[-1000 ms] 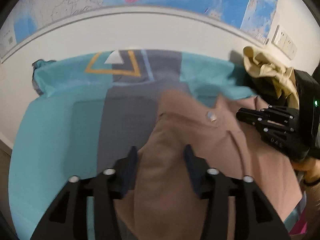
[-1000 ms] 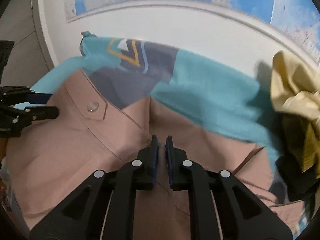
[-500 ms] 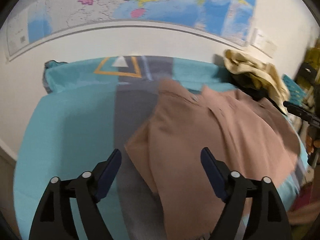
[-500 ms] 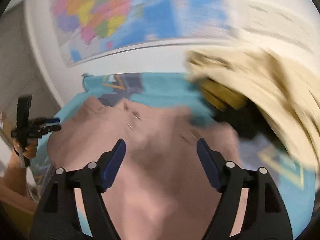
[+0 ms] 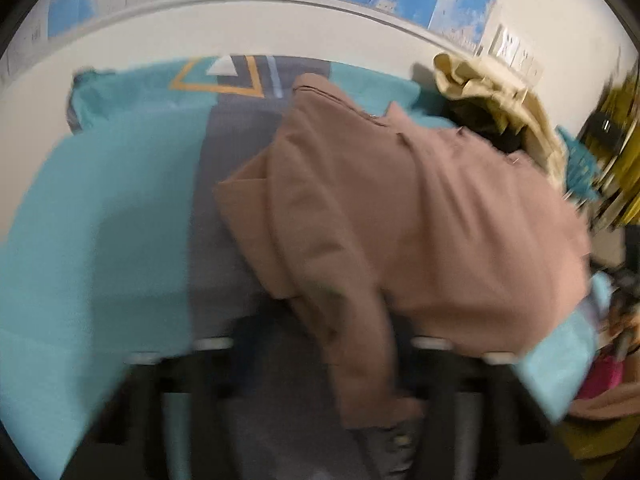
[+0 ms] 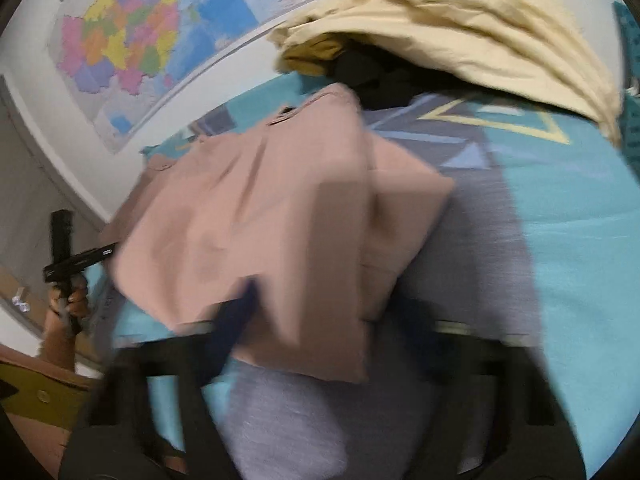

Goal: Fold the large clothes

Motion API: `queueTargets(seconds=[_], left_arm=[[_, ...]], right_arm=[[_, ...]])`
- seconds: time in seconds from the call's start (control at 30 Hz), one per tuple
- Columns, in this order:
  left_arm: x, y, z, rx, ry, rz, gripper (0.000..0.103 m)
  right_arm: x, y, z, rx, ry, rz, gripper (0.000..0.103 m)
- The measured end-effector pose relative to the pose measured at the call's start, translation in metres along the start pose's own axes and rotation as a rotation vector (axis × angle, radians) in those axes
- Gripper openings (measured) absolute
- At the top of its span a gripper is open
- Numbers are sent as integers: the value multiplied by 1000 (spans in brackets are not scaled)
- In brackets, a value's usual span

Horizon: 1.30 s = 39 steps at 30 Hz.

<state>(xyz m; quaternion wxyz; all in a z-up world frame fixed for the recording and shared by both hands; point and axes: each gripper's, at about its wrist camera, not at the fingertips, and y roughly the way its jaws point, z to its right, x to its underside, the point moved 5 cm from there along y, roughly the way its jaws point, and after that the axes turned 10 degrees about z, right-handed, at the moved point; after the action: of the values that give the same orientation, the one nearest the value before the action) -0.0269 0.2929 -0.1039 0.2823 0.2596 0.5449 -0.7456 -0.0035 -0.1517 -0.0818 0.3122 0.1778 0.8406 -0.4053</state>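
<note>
Both tongs are blurred: the left tongs [image 5: 320, 360] and right tongs [image 6: 332, 320] have just been closing, each astride an edge of the one pinkish-brown garment [image 5: 400, 220], though I cannot tell whether either grips it. That garment lies on a teal and grey bed cover [image 5: 100, 220]. One pile of cream, mustard and black clothes [image 6: 460, 28] sits beyond it, beneath one wall map [image 6: 132, 40].
</note>
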Motion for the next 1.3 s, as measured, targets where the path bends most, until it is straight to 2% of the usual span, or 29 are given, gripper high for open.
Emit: queueTargets(seconds=[0.03,0.07,0.13,0.2,0.27,0.33,0.4,0.5,0.57,0.6,0.67,0.77,0.8,0.87,0.93,1.1,1.13,1.17,1.2,1.27,1.3], left_arm=[[-3,-1,0,-7,-22,0,15],[-4,-3,1,-16,-32,3,10],[-13,-11,1,-2,-84,23,6],[-25,-28,-3,30,-152,68,5],[-30,-38,-5,10,-170,109,4],[-18,-25,-10,-22,-164,53,7],[-2,-5,-16,-71,-169,-28,10],[1,-8,-10,-98,-106,6,21],[-1,-15,-10,-88,-121,19,39],[-1,-17,-10,-85,-122,26,41],[-1,-22,-9,-109,-108,42,51],[-6,-32,-6,-144,-84,87,54],[-8,-36,-4,-150,-73,102,56],[-13,-38,2,-178,-19,125,66],[-19,-32,9,-215,45,120,67],[-31,-6,13,-213,93,85,67],[-32,0,12,-223,98,75,60],[-32,8,10,-224,93,61,48],[-32,12,8,-221,82,50,44],[-34,22,5,-224,61,36,34],[-35,24,4,-229,59,36,32]], right_arm=[[-2,1,-1,-7,11,0,24],[-8,-1,-3,-14,7,9,18],[-21,-11,-6,-21,4,44,9],[-40,-23,-12,-11,-21,88,7],[-50,-28,-14,7,-47,110,7],[-41,-14,-5,24,-22,48,8],[-27,2,6,55,10,-15,13],[-17,0,16,61,66,-7,30],[-22,-9,15,83,59,26,43],[-26,-16,11,114,37,51,55],[-37,-33,-5,142,-31,120,60],[-50,-41,-36,100,-134,180,68],[-52,-38,-44,87,-162,176,71],[-51,-19,-61,56,-204,136,71],[-48,3,-68,55,-223,90,70],[-41,53,-72,68,-222,12,71],[-40,61,-74,58,-212,-1,70],[-40,70,-76,54,-225,-9,70],[-39,75,-76,64,-240,-12,68],[-40,86,-76,96,-263,-21,57],[-41,89,-76,97,-270,-23,46]])
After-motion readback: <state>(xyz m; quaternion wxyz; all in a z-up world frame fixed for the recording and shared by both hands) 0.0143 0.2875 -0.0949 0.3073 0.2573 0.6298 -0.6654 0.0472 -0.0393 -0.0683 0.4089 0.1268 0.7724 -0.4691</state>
